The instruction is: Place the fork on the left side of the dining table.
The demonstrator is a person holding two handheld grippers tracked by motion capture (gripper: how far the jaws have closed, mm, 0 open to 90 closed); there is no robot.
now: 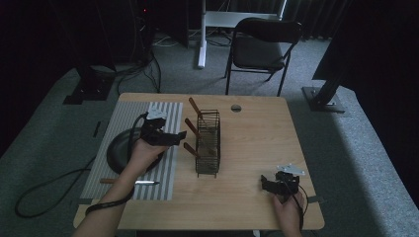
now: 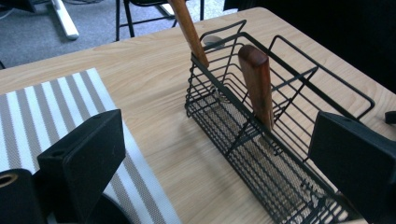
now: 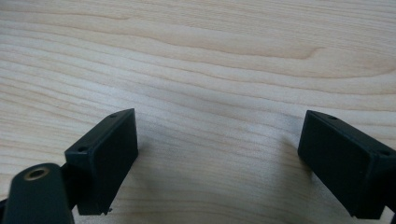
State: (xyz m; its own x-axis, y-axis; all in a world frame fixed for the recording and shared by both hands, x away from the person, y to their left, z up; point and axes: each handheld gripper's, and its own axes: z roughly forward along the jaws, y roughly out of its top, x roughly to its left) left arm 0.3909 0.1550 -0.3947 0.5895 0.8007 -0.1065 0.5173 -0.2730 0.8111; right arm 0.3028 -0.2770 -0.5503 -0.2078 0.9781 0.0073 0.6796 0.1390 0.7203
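A black wire basket (image 1: 208,142) stands mid-table, with three wooden-handled utensils (image 1: 192,130) leaning out of its left side. In the left gripper view the basket (image 2: 261,135) lies just ahead, and two wooden handles (image 2: 257,84) rise from it. My left gripper (image 1: 174,138) hovers open beside the basket's left side, over the striped mat (image 1: 123,163); nothing is between its jaws (image 2: 219,163). A knife (image 1: 131,182) with a wooden handle lies on the mat near the front. My right gripper (image 1: 267,185) rests low at the front right, open (image 3: 219,158) over bare wood.
A dark round plate (image 1: 116,153) sits on the mat under my left hand. The table (image 1: 257,148) has a round cable hole (image 1: 236,107) at the back. A folding chair (image 1: 262,47) stands beyond the table. Cables trail on the floor at left.
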